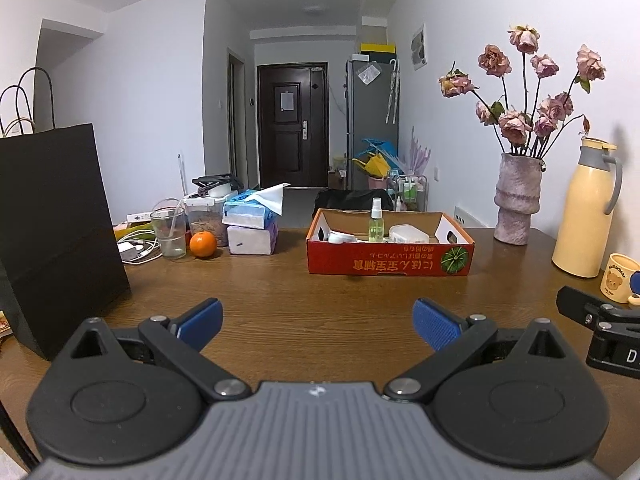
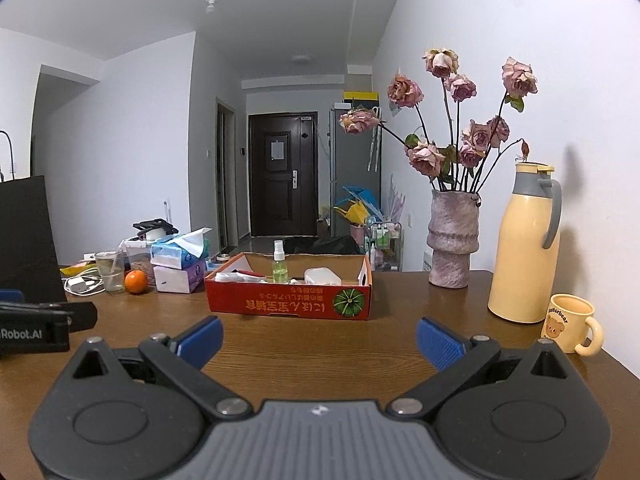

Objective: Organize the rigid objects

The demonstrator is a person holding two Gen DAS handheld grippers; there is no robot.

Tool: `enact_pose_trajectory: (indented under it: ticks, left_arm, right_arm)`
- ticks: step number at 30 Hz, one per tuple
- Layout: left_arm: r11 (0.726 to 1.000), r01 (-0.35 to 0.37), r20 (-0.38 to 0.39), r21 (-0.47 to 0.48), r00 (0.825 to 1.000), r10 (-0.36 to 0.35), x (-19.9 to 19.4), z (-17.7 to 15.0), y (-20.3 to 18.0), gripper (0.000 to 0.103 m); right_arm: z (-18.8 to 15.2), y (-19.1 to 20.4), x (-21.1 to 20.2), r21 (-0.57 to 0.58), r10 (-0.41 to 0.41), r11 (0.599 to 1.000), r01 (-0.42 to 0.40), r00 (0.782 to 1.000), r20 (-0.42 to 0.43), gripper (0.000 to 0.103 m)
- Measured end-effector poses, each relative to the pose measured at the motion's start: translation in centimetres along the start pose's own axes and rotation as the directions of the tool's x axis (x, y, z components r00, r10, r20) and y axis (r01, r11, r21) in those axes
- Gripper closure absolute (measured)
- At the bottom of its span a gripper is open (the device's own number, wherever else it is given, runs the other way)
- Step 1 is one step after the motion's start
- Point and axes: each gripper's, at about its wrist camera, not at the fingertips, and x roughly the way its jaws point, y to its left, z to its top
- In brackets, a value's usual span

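On table [image 1: 320, 292] | left hand-held gripper [image 1: 318, 322] spread | right hand-held gripper [image 2: 320, 338] spread

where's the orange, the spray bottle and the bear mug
orange [image 1: 203, 244], left wrist view, middle of the fruit
spray bottle [image 1: 376, 227], left wrist view, green body
bear mug [image 2: 567, 323], right wrist view, front wall by the bear print

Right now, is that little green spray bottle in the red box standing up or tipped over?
Upright. The spray bottle stands inside the red cardboard box, nozzle on top, poking above the rim in both views.
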Motion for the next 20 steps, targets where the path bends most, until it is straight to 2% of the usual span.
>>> enact_pose_trajectory:
  ticks: [20]
  left_arm:
    - [1.000, 0.001, -0.016, 0.004, 1.000, -0.001, -0.08, -0.36, 0.26, 0.000]
  right_arm:
    - [-0.19, 0.45, -0.03, -0.012, 0.000, 1.000, 0.000, 1.000, -0.013, 0.000]
